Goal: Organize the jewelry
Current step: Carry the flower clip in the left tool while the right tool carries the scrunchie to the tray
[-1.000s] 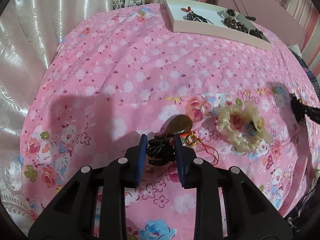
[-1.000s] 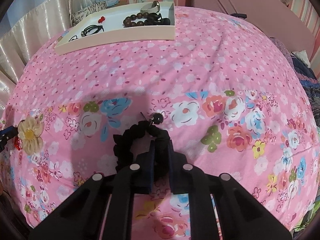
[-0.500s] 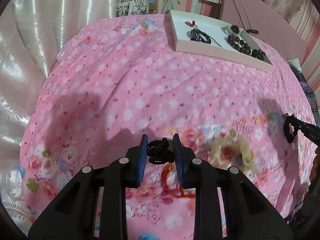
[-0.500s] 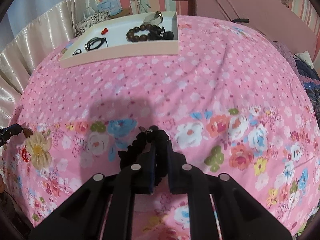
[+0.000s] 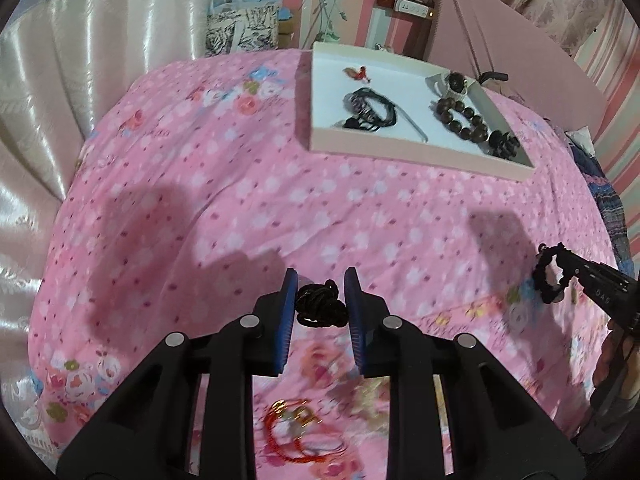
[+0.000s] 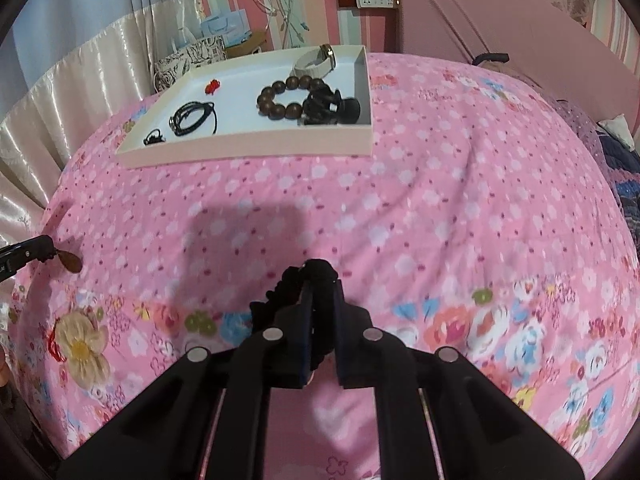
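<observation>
My left gripper [image 5: 321, 298] is shut on a knotted black cord [image 5: 320, 305] and holds it above the pink bedspread; its brown pendant [image 6: 71, 262] hangs from it in the right wrist view. My right gripper [image 6: 322, 312] is shut on a black scrunchie [image 6: 280, 300], also lifted; it shows at the right in the left wrist view [image 5: 550, 278]. The white tray [image 5: 400, 152] at the far side holds a wooden bead bracelet [image 5: 464, 116], black cords [image 5: 370, 106], a small red piece [image 5: 358, 73] and a watch [image 6: 316, 62].
A cream flower scrunchie [image 6: 80, 346] and a red cord charm [image 5: 296, 428] lie on the bedspread near me. Satin curtains [image 5: 60, 80] run along the left. A pink headboard [image 6: 500, 32] stands at the right. Bags [image 5: 244, 24] stand behind the bed.
Both grippers have lifted their pieces off the bedspread and moved toward the tray, which now looks nearer. The flower scrunchie and red charm stay behind on the bed.
</observation>
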Demonstrator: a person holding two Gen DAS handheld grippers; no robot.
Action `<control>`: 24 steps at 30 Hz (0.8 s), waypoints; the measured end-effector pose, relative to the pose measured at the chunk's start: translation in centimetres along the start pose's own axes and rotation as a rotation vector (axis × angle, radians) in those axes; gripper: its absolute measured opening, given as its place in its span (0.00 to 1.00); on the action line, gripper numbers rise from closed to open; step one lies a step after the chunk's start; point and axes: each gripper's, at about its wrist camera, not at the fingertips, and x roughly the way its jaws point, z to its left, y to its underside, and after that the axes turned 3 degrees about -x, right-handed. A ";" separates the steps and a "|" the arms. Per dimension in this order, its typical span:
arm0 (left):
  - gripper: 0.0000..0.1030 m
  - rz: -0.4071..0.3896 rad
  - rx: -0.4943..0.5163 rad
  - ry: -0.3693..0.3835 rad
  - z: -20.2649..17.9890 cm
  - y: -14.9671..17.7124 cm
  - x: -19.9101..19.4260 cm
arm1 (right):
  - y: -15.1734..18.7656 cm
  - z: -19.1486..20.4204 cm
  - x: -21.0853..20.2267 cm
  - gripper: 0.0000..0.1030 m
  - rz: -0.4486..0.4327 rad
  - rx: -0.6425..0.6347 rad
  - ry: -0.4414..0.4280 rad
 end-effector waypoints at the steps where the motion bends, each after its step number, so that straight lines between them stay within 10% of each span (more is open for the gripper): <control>1: 0.22 -0.004 0.004 0.005 -0.3 -0.2 -0.1 | -0.4 0.0 -0.1 0.08 -0.006 -0.003 -0.001; 24: 0.22 -0.072 0.072 0.098 -7.9 -12.0 1.3 | -14.2 4.1 0.2 0.08 -0.140 -0.056 -0.048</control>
